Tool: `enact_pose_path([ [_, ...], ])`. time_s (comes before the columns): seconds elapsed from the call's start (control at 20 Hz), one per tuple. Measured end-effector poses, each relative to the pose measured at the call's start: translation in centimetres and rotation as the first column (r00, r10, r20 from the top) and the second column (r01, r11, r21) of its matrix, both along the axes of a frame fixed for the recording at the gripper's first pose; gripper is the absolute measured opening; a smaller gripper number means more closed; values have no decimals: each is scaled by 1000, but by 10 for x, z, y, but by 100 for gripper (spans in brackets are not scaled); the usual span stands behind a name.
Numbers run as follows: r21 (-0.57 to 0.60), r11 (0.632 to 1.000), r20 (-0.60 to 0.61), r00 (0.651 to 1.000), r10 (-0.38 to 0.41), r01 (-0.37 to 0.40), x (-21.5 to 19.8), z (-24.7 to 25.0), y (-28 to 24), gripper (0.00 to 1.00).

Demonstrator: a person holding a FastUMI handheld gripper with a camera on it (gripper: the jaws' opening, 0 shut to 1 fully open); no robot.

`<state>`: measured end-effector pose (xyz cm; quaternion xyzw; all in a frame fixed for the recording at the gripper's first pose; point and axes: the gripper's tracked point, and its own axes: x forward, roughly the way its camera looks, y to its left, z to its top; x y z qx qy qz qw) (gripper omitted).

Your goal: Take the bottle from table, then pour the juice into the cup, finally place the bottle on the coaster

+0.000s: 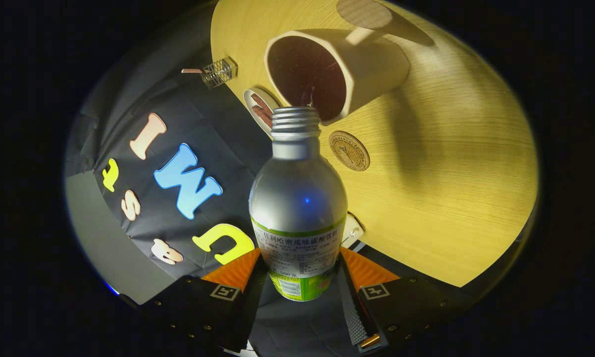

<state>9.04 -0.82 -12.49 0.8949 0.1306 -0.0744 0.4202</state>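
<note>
Gripper (299, 270) is closed on the bottle (297, 198), with one finger pressing on each side of its labelled lower part. Its silver body is tilted, and the open threaded neck reaches to the rim of the cup (334, 69). This cream cup has a dark inside and stands on the wooden table (451, 173). A round coaster (349, 150) lies just beside the cup. Beyond the neck, near the table edge, are a small plate (260, 109) and a wire rack (220, 72).
</note>
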Motion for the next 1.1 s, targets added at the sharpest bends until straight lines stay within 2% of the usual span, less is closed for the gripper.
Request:
enact_pose_path([
  [0.6, 43, 999, 9, 1000, -23, 22, 4, 7, -1, 74],
  [1.1, 21, 999, 14, 999, -33, 33, 1, 3, -4, 74],
])
